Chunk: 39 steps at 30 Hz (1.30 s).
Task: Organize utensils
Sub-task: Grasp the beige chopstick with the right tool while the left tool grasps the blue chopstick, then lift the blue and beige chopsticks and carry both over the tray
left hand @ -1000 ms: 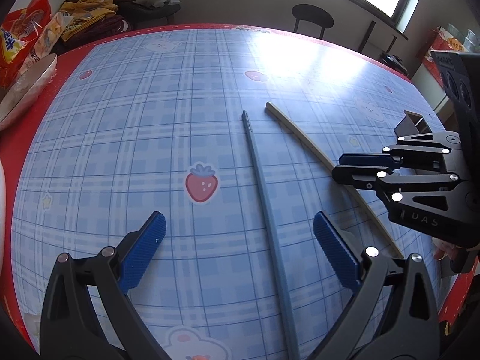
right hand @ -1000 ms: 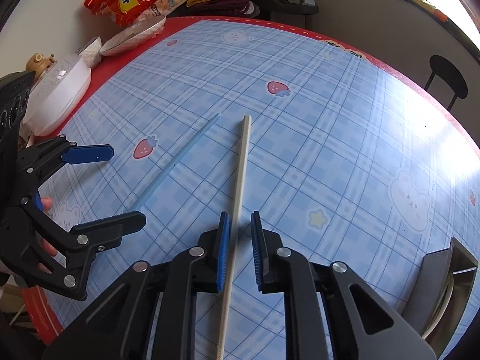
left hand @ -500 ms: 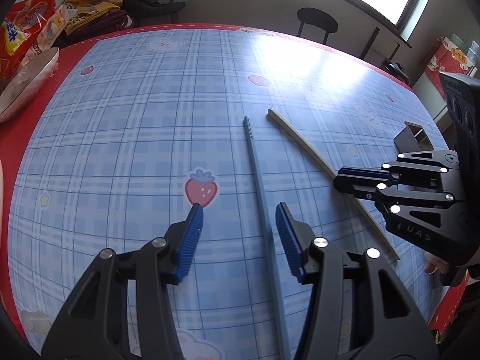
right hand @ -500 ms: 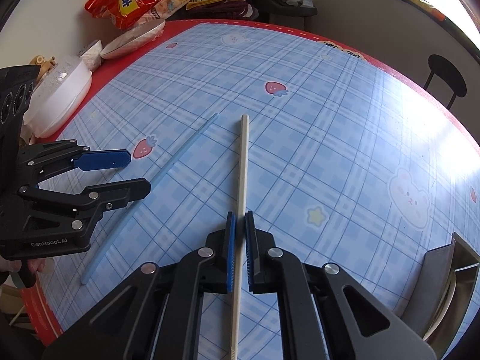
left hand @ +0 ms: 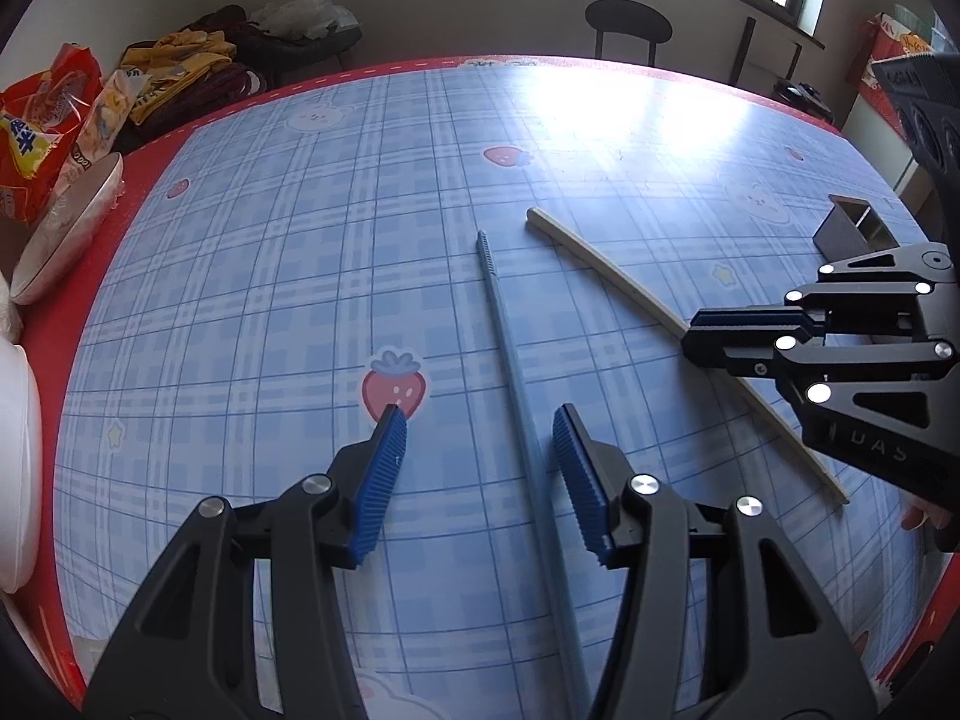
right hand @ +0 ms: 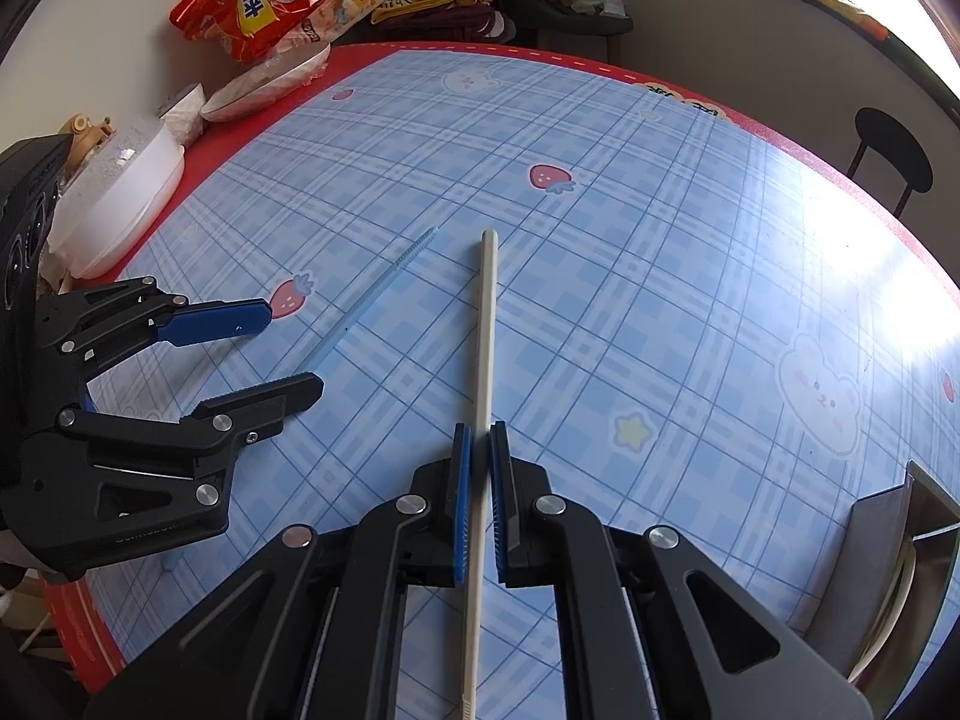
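Two chopsticks lie on the blue plaid tablecloth. My right gripper [right hand: 480,429] is shut on the cream chopstick [right hand: 486,312] near its middle, and the stick still rests flat on the cloth. In the left wrist view the same gripper [left hand: 696,336] clamps that cream chopstick [left hand: 600,264]. My left gripper [left hand: 479,420] stands half open over the blue chopstick [left hand: 510,360]. The stick runs between the pads, nearer the right one, and neither pad touches it. From the right wrist view, the left gripper [right hand: 294,351] straddles the blue chopstick [right hand: 384,288].
A square metal utensil holder [right hand: 876,540] stands at the table's right edge, also seen as the holder [left hand: 852,228]. White bowls [right hand: 264,90], a lidded white container [right hand: 120,204] and snack bags [right hand: 258,0] crowd the left edge. A black stool [left hand: 627,21] stands beyond the table.
The left jaws narrowed from wide open to half open around the blue chopstick. The right jaws closed the last gap onto the cream chopstick.
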Tool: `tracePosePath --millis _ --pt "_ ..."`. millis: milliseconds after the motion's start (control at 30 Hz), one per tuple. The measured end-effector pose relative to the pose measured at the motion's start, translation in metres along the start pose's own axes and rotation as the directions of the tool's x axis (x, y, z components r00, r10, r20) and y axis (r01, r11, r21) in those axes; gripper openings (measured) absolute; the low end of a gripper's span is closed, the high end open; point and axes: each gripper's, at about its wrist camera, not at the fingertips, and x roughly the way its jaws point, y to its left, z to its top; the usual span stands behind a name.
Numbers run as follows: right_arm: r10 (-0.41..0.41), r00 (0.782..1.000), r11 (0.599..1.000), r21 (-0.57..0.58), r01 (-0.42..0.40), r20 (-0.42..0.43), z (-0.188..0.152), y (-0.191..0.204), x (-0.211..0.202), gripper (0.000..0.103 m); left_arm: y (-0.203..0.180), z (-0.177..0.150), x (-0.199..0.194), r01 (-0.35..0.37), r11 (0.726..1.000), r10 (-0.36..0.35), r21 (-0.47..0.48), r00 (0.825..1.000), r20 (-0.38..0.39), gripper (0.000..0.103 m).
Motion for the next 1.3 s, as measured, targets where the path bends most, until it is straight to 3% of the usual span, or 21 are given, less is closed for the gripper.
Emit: tracePosePath --millis 167,233,367,733,867,1000,1133,1300 --pt "-0.006 1.000 1.000 -0.001 0.006 0.004 -0.001 0.002 0.000 0.007 0.001 -0.001 0.000 -0.011 1.000 0.011 -0.004 1.000 0.006 0.049" --pt "-0.011 1.000 1.000 -0.001 0.011 0.004 -0.001 0.003 0.000 0.007 0.005 -0.002 -0.002 -0.020 1.000 0.020 -0.018 1.000 0.009 0.042" --pt "-0.022 1.000 1.000 -0.004 0.022 0.008 -0.001 0.006 0.001 0.007 0.020 -0.005 -0.005 -0.019 0.997 0.020 -0.076 1.000 0.013 0.015" --pt "-0.055 0.998 0.998 -0.007 0.055 0.017 -0.001 0.013 0.005 0.007 0.042 -0.021 -0.007 0.106 0.969 -0.086 -0.225 0.992 0.097 0.013" --pt "-0.090 0.996 0.996 -0.021 0.090 0.014 -0.001 0.019 0.006 0.007 0.046 -0.022 -0.007 0.131 0.959 -0.110 -0.252 0.989 0.097 0.012" --pt "-0.148 0.989 0.989 -0.010 0.148 0.010 0.000 0.026 0.008 0.006 0.054 -0.019 -0.006 0.154 0.928 -0.137 -0.338 0.988 0.074 0.010" --pt "-0.138 0.990 0.988 0.063 0.138 -0.009 0.001 0.024 0.005 0.006 0.055 -0.016 -0.007 0.149 0.924 -0.145 -0.351 0.989 0.037 0.010" --pt "-0.109 0.993 0.987 0.125 0.103 0.042 -0.004 0.021 -0.018 0.006 0.053 -0.019 -0.025 0.157 0.920 -0.147 -0.358 0.988 0.056 0.010"
